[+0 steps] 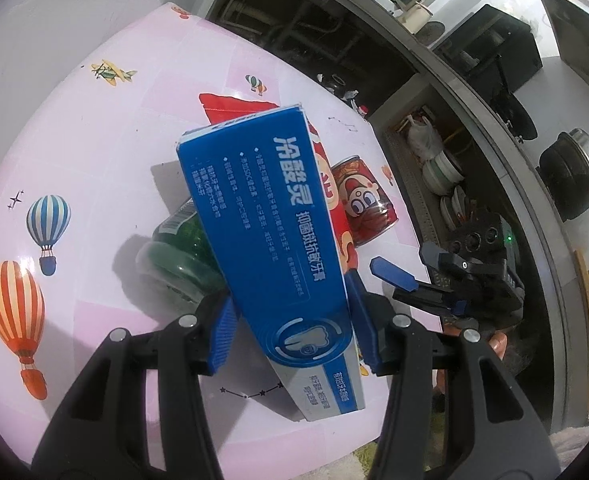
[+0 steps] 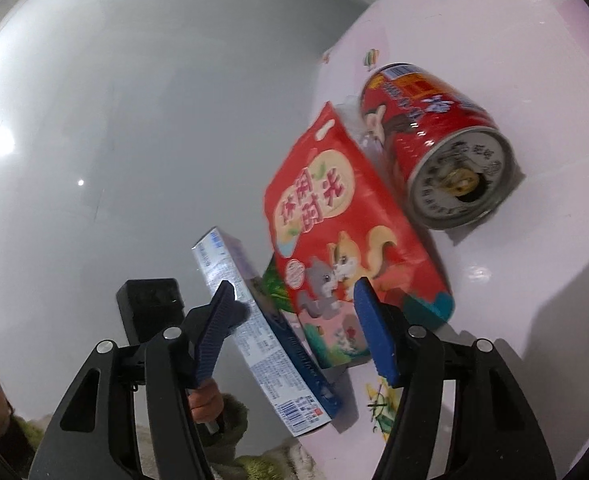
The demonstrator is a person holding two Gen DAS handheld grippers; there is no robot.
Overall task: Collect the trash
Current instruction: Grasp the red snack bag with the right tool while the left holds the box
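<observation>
Between the blue pads of the left gripper [image 1: 294, 316], close to its camera, a blue toothpaste box [image 1: 270, 248] is clamped across its width, its long body slanting up and away over the table [image 1: 94, 152]. In the right wrist view the same box [image 2: 266, 336] shows edge-on, raised off the tabletop, with a hand in a green sleeve [image 2: 206, 404] below it.

Just behind the box in the left view lies a dark green glass bottle [image 1: 178, 256] on its side, partly hidden by the box. To the right, the right gripper [image 1: 398, 276] reaches in over the table's edge, its blue-tipped fingers spread.

From its own camera, the right gripper [image 2: 294, 328] has its jaws parted with nothing pinched; one pad sits in front of the lower part of a red snack bag [image 2: 346, 240] printed with squirrels, the other pad out past the toothpaste box. Whether the pad touches the bag I cannot tell. The bag lies flat on the pink tablecloth [image 2: 534, 80] patterned with balloons.

Farther on, beside the bag's upper end, a red drink can [image 2: 434, 140] lies on its side, its opened top facing the camera.
</observation>
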